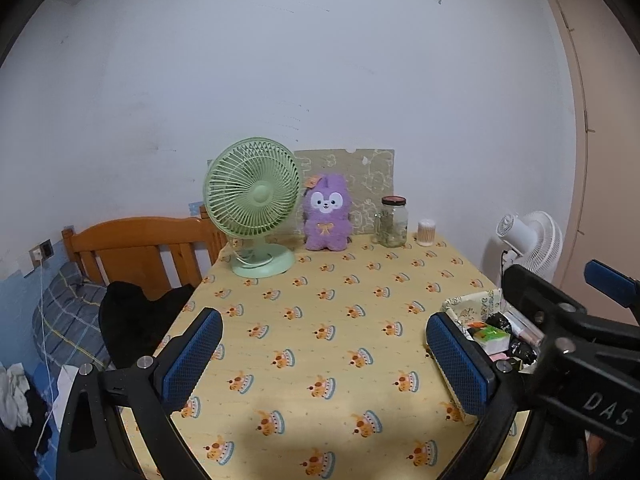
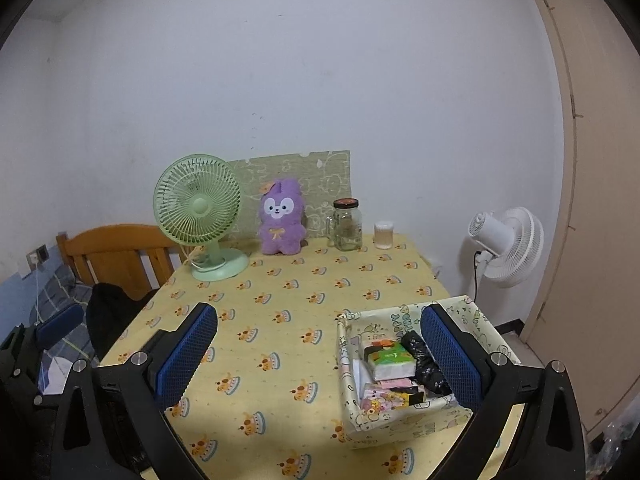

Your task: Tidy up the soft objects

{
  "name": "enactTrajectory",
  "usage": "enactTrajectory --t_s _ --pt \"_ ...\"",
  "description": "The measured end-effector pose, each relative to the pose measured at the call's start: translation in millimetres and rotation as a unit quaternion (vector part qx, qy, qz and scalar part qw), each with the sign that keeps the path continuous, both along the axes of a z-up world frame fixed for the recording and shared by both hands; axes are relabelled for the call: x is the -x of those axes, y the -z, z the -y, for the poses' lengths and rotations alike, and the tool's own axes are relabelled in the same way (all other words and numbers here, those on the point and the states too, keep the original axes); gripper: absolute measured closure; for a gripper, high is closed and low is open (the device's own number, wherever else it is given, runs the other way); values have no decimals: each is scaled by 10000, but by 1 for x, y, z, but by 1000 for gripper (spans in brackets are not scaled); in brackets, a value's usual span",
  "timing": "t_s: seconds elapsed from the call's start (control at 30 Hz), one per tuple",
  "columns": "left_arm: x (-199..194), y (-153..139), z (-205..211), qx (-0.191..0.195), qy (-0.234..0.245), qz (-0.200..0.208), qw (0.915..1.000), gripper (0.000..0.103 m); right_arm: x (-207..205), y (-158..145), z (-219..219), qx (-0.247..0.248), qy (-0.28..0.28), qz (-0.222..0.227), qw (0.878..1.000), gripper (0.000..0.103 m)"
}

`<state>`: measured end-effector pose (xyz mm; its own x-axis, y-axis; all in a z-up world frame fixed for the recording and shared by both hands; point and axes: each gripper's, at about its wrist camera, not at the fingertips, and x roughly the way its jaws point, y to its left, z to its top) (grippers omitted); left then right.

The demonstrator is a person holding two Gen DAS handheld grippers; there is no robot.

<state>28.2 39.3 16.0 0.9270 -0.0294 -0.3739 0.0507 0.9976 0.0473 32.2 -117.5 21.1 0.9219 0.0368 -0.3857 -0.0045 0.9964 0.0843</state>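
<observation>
Both grippers, left (image 1: 324,364) and right (image 2: 318,360), are spread wide, holding nothing. I'd reach past the basket (image 2: 348,404) and pinch the plush bunny (image 2: 280,220) mid-body, gently.

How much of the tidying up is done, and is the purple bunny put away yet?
Some looks done: the basket already holds tissue packs and other small items. Nothing is in hand: the left gripper and right gripper are both open and empty above the table. Probably left: the bunny sits at the back, between the green fan and the jar, not yet in the basket.
</observation>
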Motion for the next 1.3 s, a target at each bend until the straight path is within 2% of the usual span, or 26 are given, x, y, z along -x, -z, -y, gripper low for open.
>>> enactTrajectory --t_s 0.2,0.4,1.3 --pt "4 -2 -4 68 -17 69 10000 0 5 -3 3 46 28 69 10000 0" --pt "9 -3 -5 318 75 5 9995 0 8 -5 9 -56 70 108 9999 0" --pt "17 -3 -1 205 -17 52 9998 0 13 -4 13 -36 56 95 9999 0"
